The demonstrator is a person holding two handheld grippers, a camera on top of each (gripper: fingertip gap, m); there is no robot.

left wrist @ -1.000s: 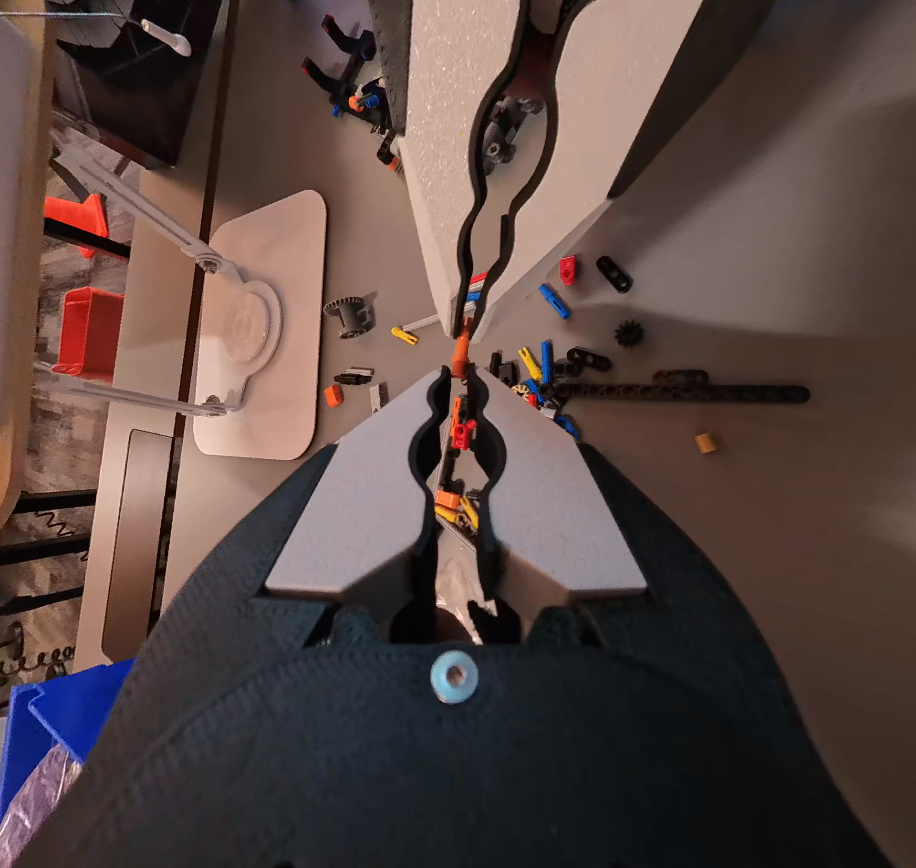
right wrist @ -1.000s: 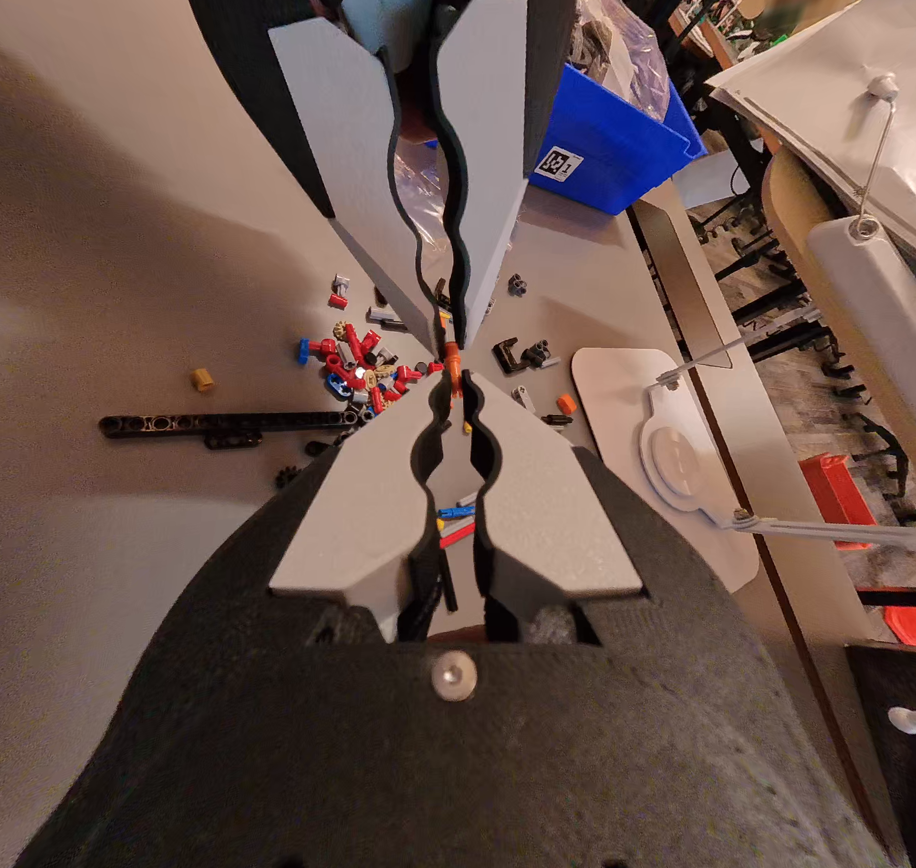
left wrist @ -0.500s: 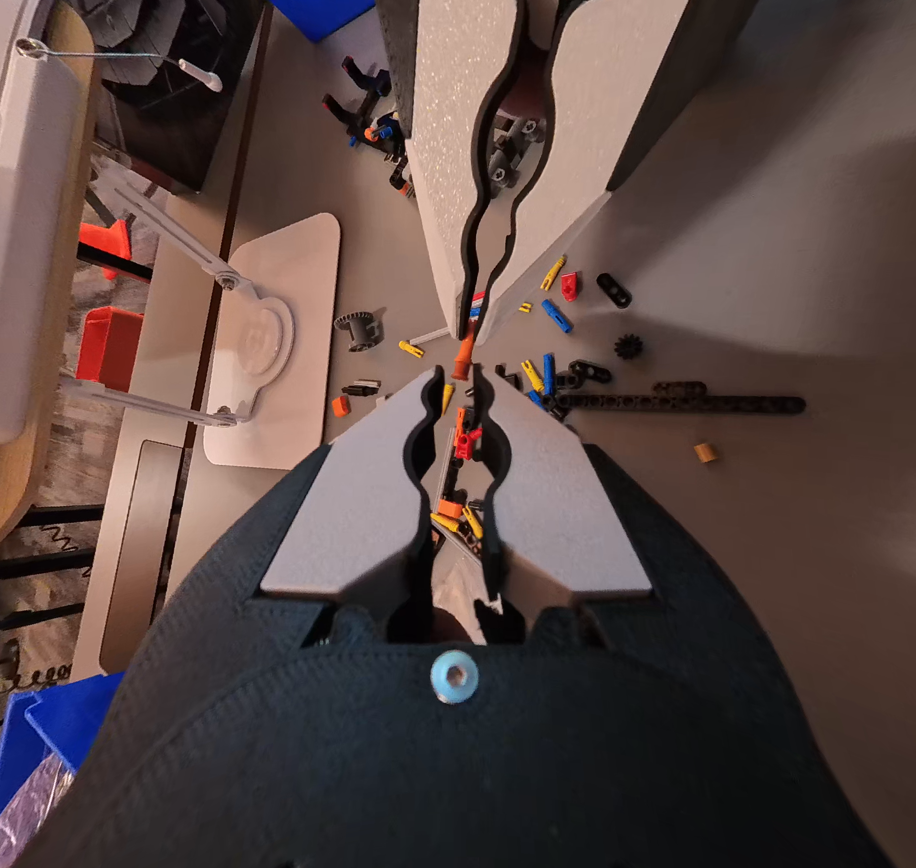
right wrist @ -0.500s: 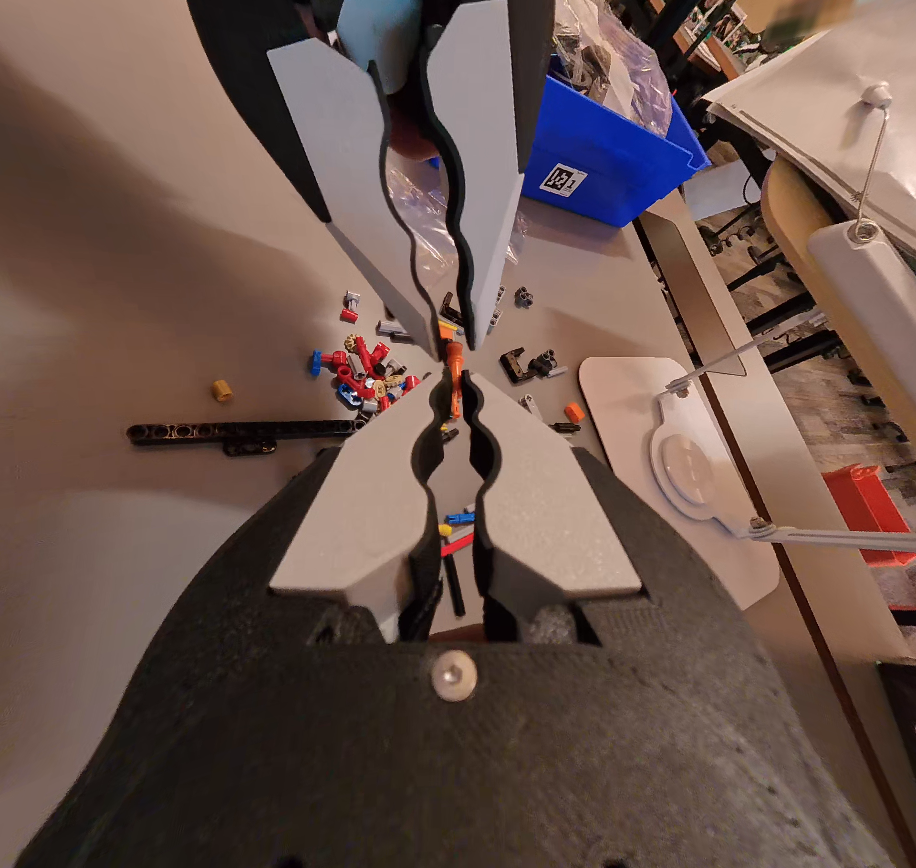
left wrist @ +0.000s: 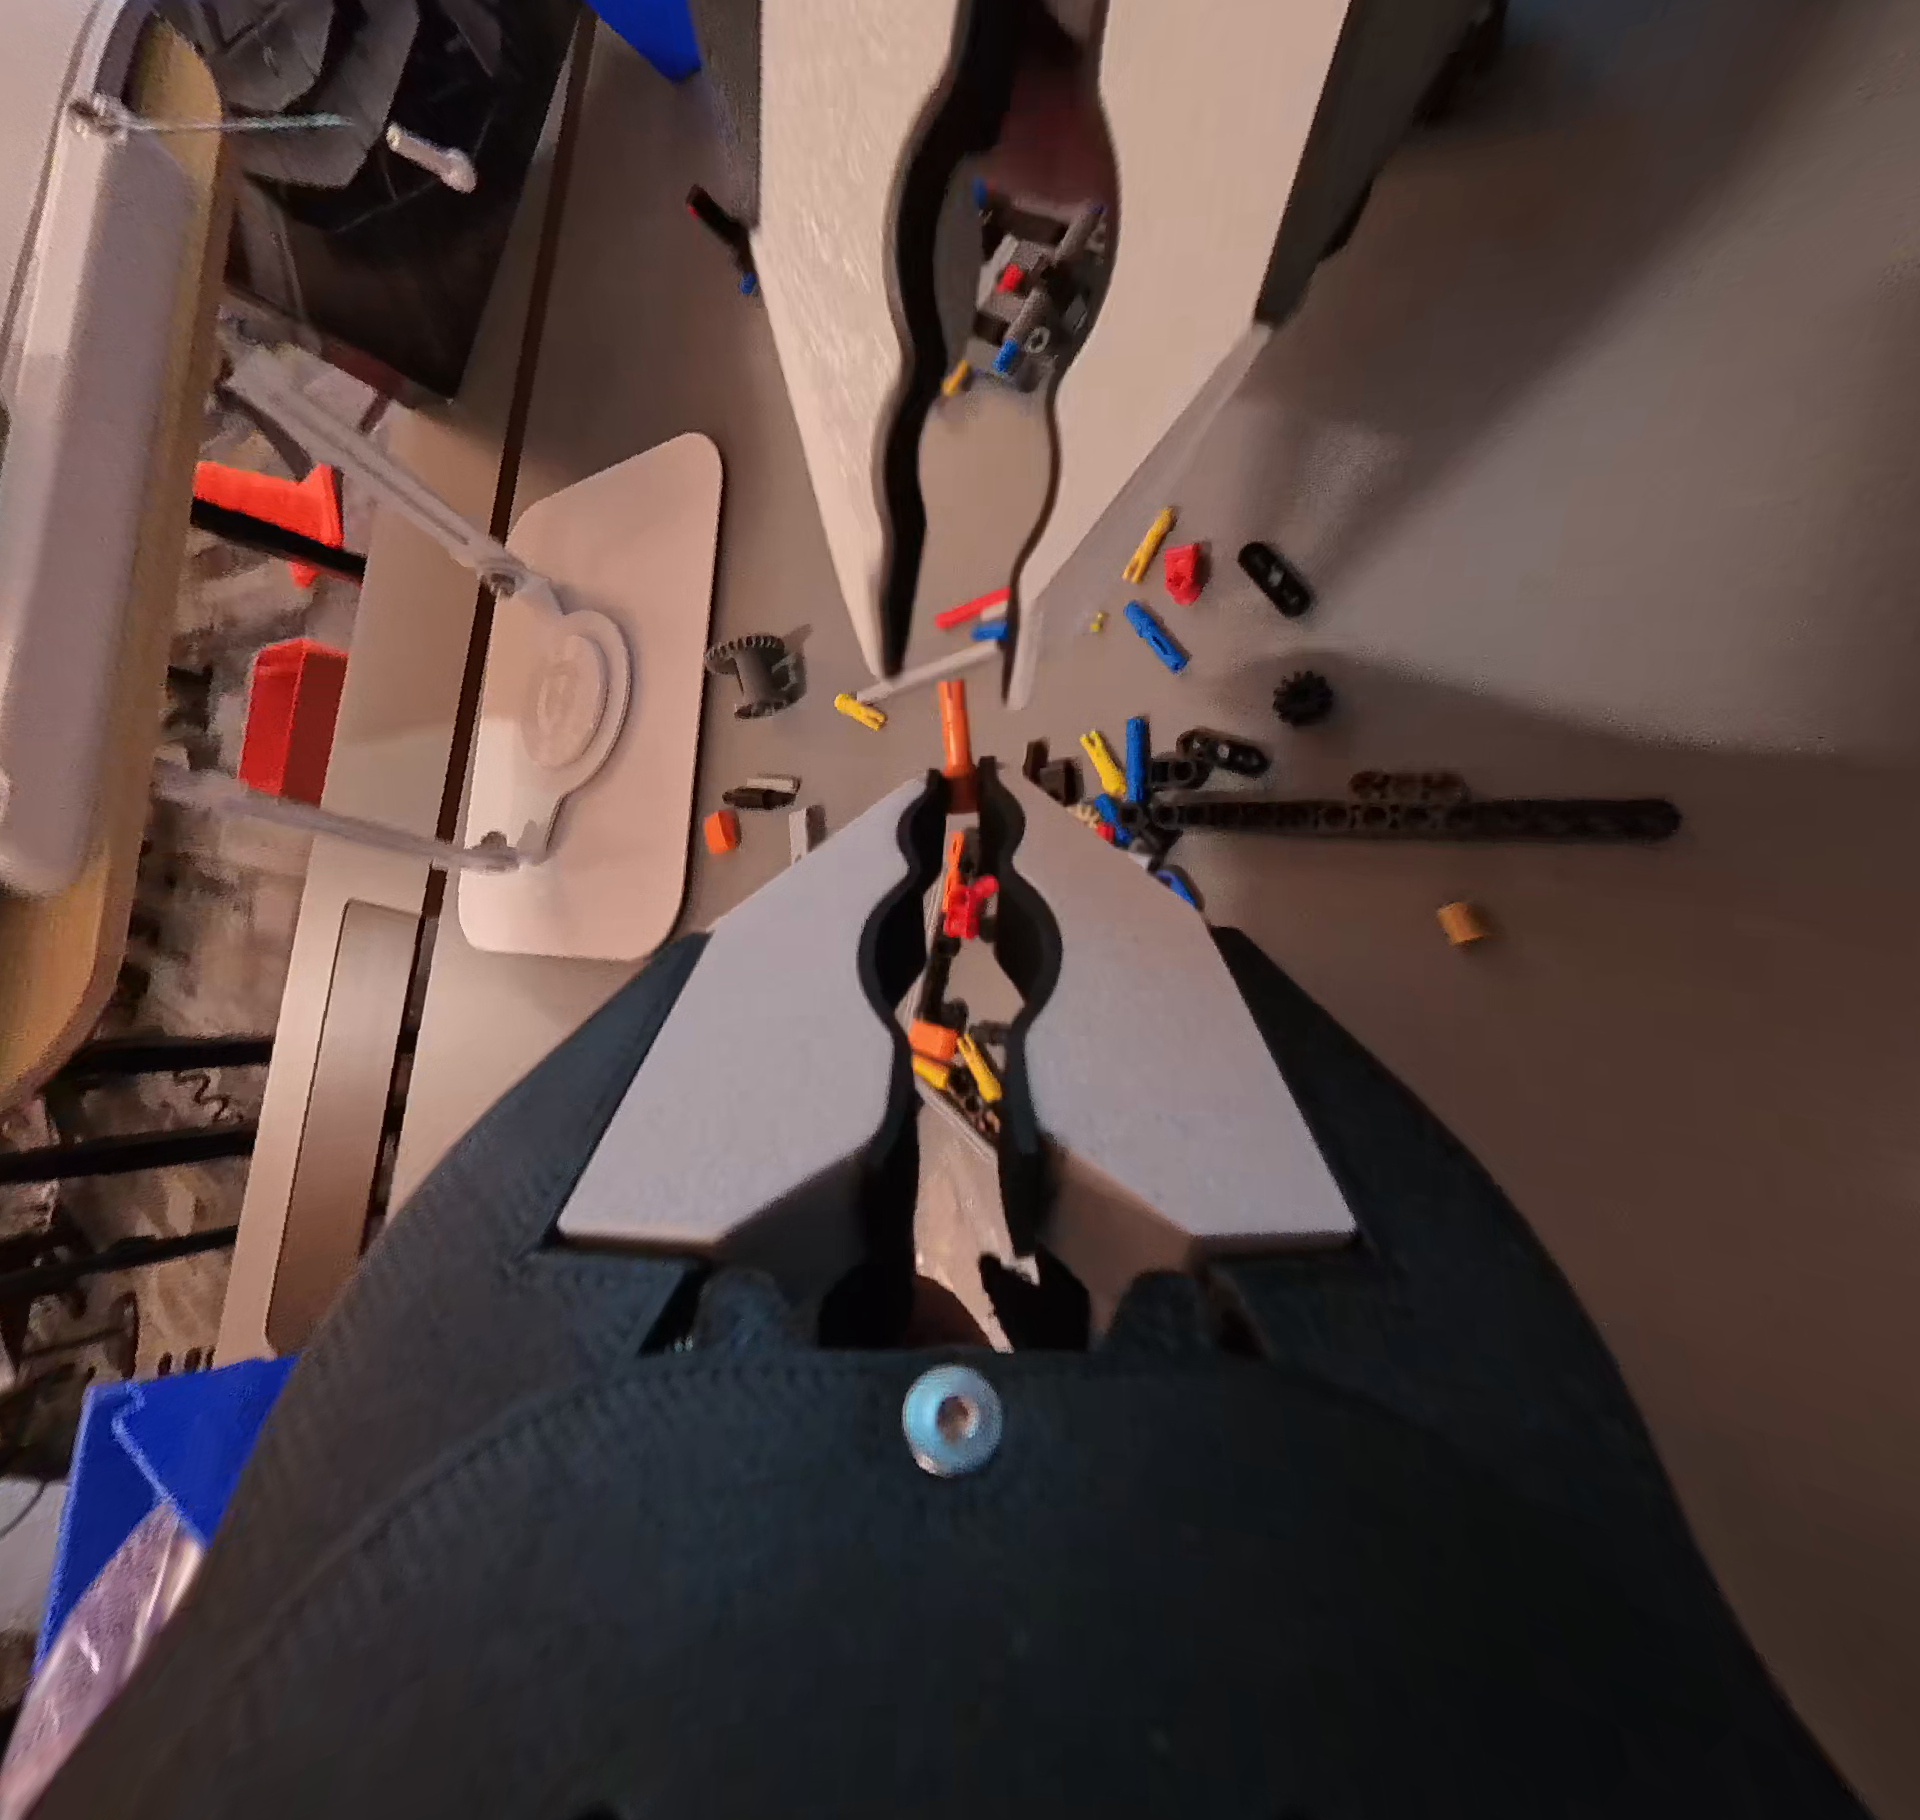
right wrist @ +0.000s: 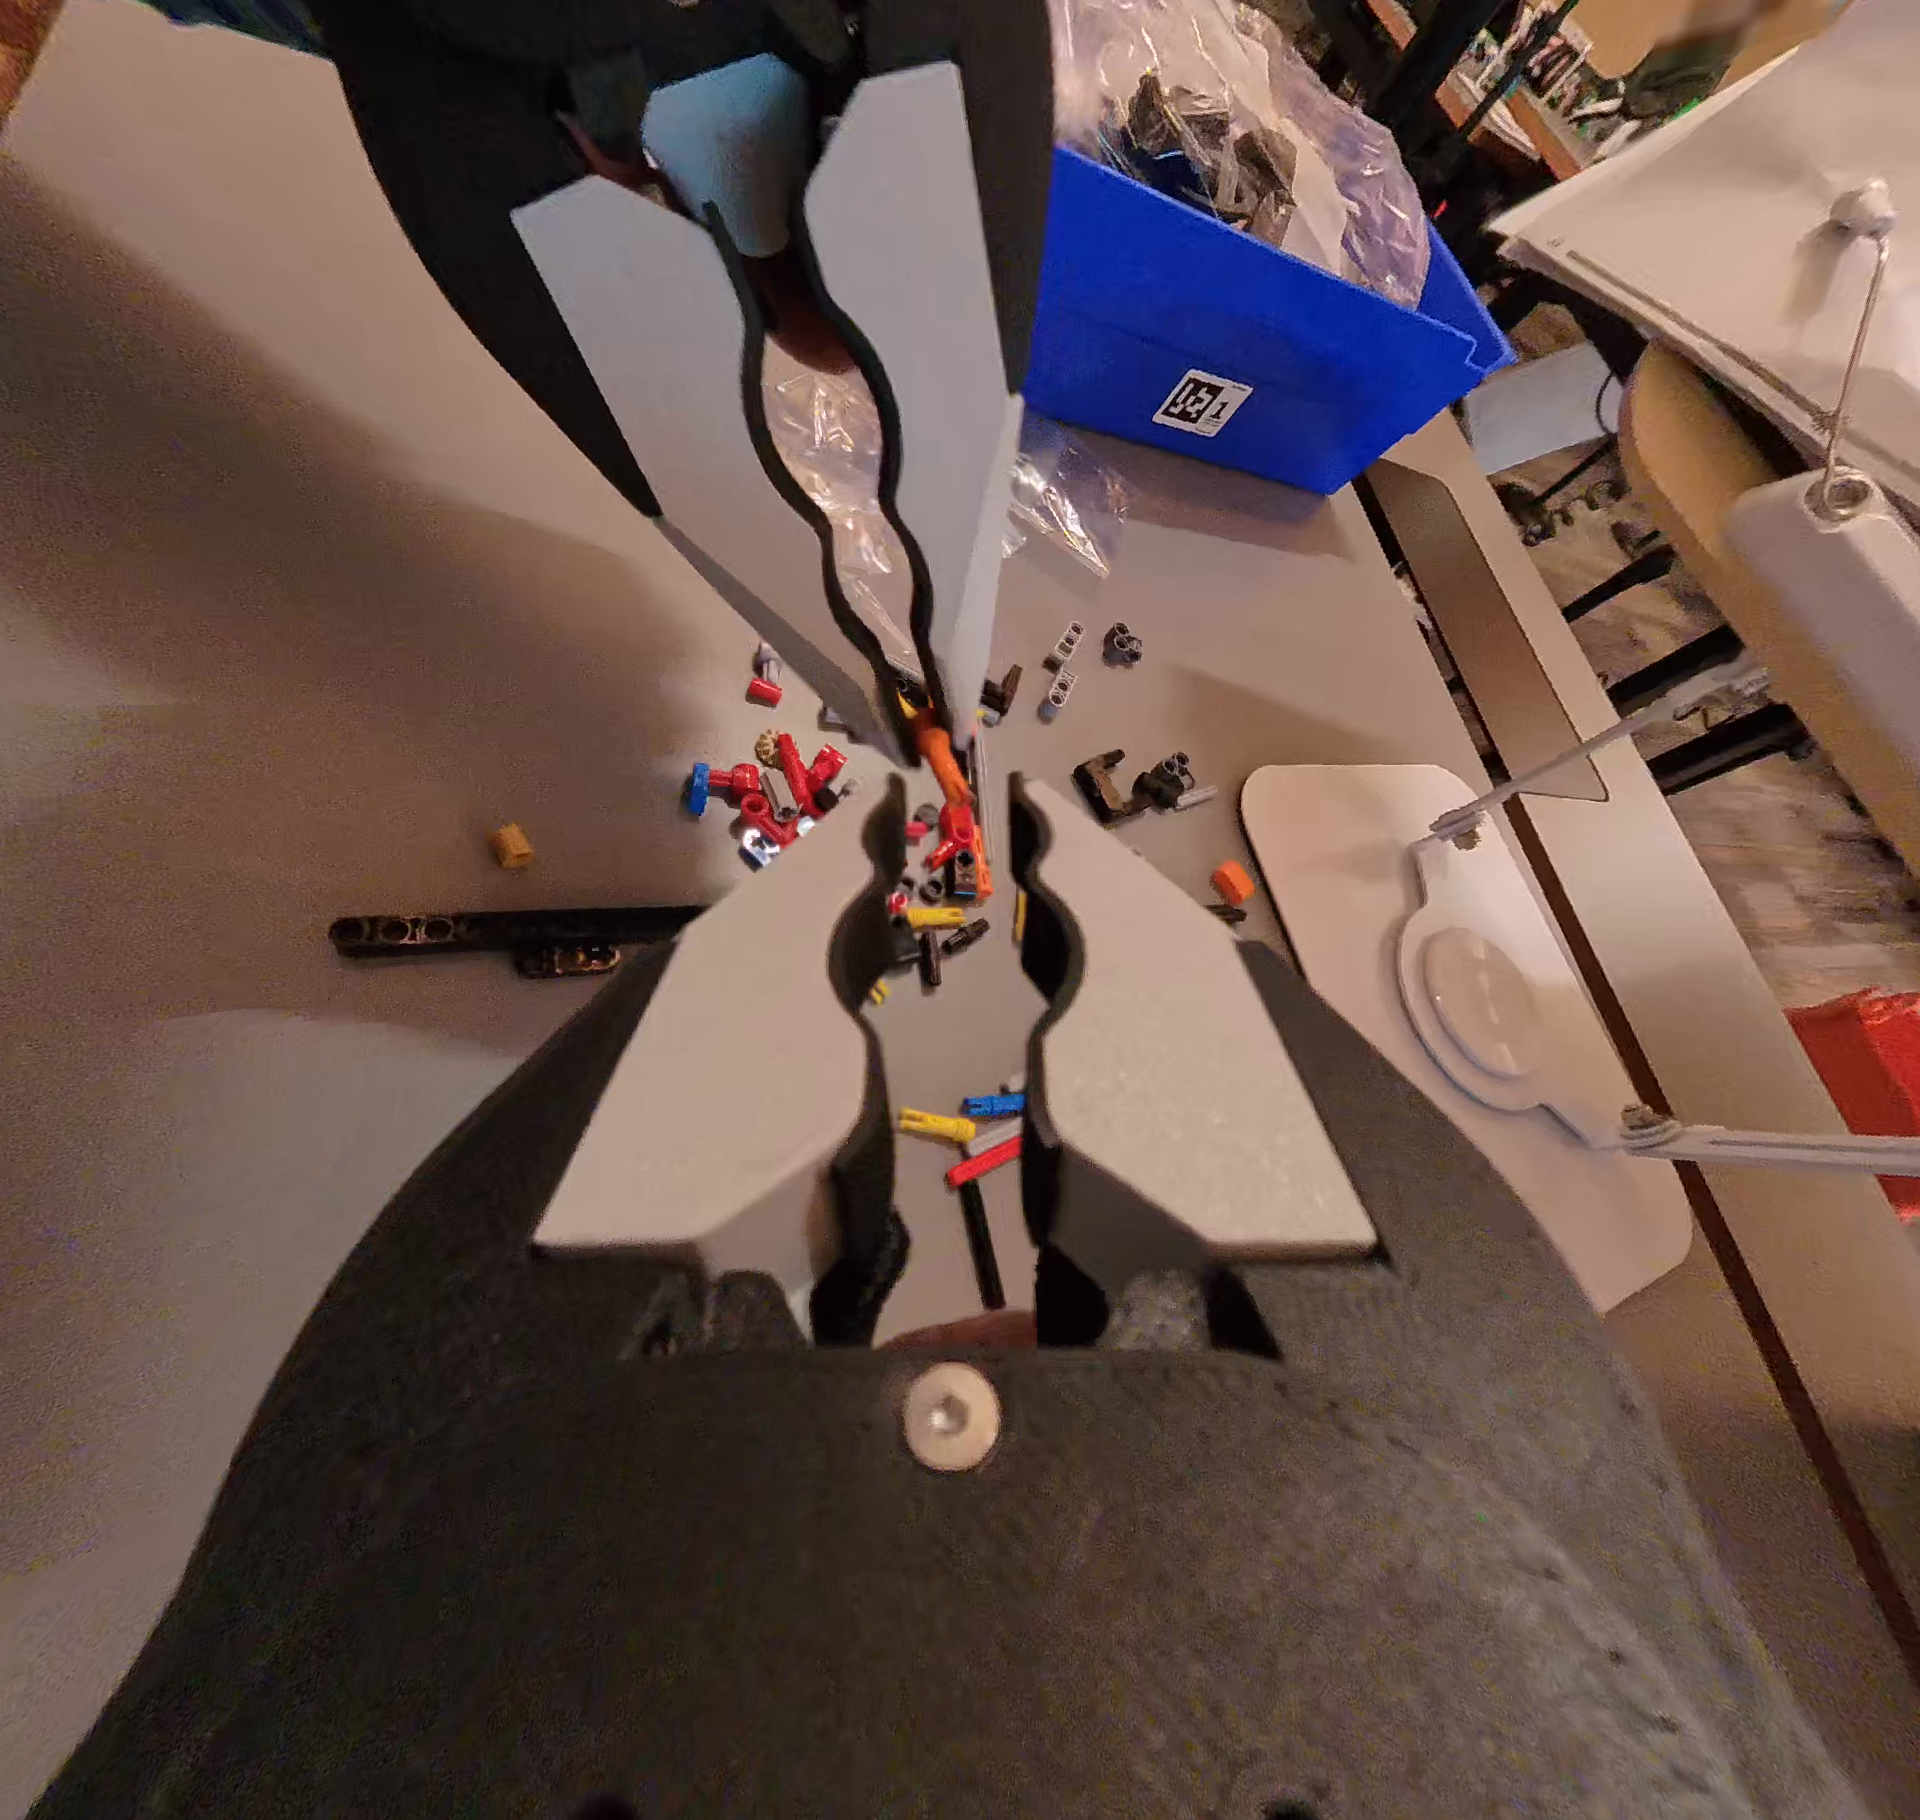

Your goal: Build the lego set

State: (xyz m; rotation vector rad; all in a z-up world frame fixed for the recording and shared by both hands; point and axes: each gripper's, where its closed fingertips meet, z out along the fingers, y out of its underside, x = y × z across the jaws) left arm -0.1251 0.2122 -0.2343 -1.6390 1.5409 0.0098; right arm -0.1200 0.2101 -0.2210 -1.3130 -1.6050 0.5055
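Observation:
My left gripper (left wrist: 961, 778) is shut on the end of a small orange pin (left wrist: 953, 721), held above the grey table (left wrist: 1558, 523). My right gripper (left wrist: 948, 679) faces it tip to tip, open, with its fingertips on either side of the pin's free end and apart from it. In the right wrist view my right gripper (right wrist: 956, 794) stands open and empty, and my left gripper (right wrist: 935, 731) comes down from the top with the orange pin (right wrist: 940, 757) in its tips. Loose red, blue, yellow and black pieces (right wrist: 779, 794) lie below.
A long black beam (left wrist: 1403, 820) lies on the table, with a black gear (left wrist: 1302, 698) and a tan bush (left wrist: 1463, 923) nearby. A white pad with a lens stand (right wrist: 1455, 991) sits by the table edge. A blue bin (right wrist: 1226, 347) holds plastic bags.
My right gripper has opened and let go of the orange pin, which both grippers pinched before. My left gripper keeps hold of the pin. Both grippers have drawn apart a little.

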